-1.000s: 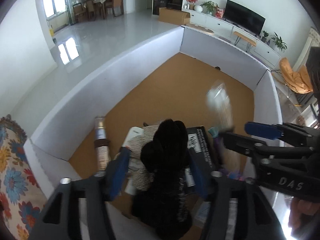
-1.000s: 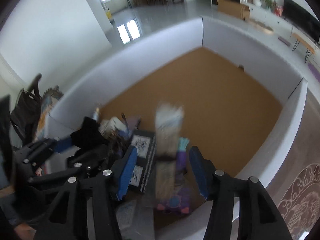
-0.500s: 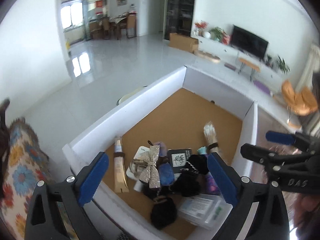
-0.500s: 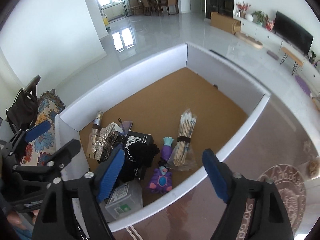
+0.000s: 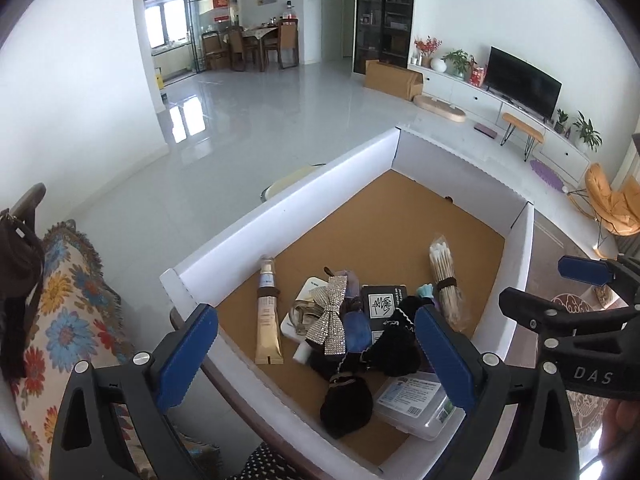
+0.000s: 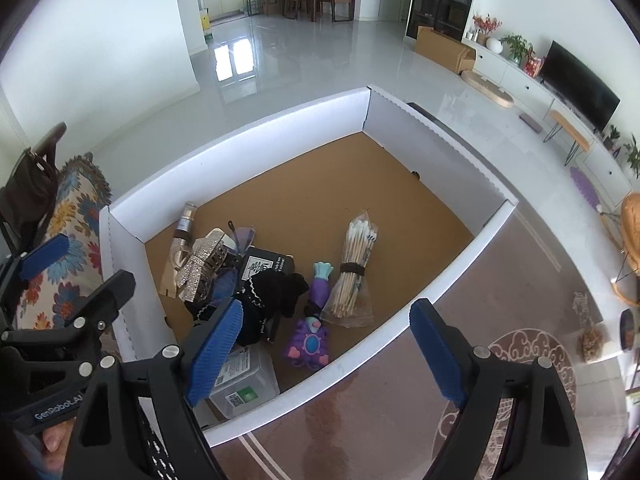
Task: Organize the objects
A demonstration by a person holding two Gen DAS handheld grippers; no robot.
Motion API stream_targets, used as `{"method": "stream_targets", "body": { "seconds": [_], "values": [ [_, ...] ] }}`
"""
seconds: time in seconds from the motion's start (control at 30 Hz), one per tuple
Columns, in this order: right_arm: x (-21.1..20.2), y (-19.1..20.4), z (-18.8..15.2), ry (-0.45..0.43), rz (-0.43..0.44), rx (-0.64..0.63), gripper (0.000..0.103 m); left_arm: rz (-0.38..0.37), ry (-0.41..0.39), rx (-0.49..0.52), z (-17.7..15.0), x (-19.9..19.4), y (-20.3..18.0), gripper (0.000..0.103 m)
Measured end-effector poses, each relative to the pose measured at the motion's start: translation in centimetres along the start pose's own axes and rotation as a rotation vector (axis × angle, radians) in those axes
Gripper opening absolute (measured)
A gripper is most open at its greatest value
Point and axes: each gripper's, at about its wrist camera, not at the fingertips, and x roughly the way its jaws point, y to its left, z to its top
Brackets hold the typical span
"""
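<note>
A white-walled box (image 5: 280, 208) with a cork floor holds a pile of small things. A black cloth (image 5: 400, 340) lies in the middle of the pile, by a black printed carton (image 5: 382, 300). A banded bundle of cotton swabs (image 6: 354, 268) rests on the cork to its right, beside a purple toy (image 6: 312, 332). My left gripper (image 5: 314, 356) hovers open above the pile, with nothing between its blue pads. Over the box's near wall my right gripper (image 6: 326, 350) is also open and holds nothing.
A gold tube (image 5: 268, 312), a glittery bow (image 5: 332, 320), a black pouch (image 5: 346, 400) and a clear plastic case (image 5: 416, 400) also lie in the box. A floral cushion (image 5: 68, 304) sits to the left. The box's far half is bare cork.
The left gripper let go of the black cloth and the right let go of the swab bundle. Both opened wide and rose, so both things now lie in the box.
</note>
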Motion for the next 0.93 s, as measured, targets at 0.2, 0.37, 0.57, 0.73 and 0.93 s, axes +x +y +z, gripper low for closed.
{"method": "stream_targets", "body": {
  "seconds": [0.2,0.37,0.57,0.73,0.93],
  "values": [
    [0.6,0.2,-0.2,0.008,-0.017,-0.009,0.086,0.018,0.003,-0.006,0.1,0.5,0.3,0.1],
    [1.1,0.3,-0.5,0.017,-0.014,-0.014,0.086,0.024,0.006,-0.009,0.0,0.8,0.3,0.1],
    [1.3,0.3,-0.6,0.017,-0.009,-0.017,0.086,0.035,0.011,-0.005,0.0,1.1,0.1,0.1],
    [1.4,0.3,-0.7,0.015,-0.013,-0.019,0.086,0.029,0.012,-0.006,0.0,1.2,0.1,0.1],
    [1.5,0.0,-0.7,0.012,-0.014,-0.011,0.086,0.022,-0.044,-0.015,-0.2,0.5,0.0,0.1]
  ]
}}
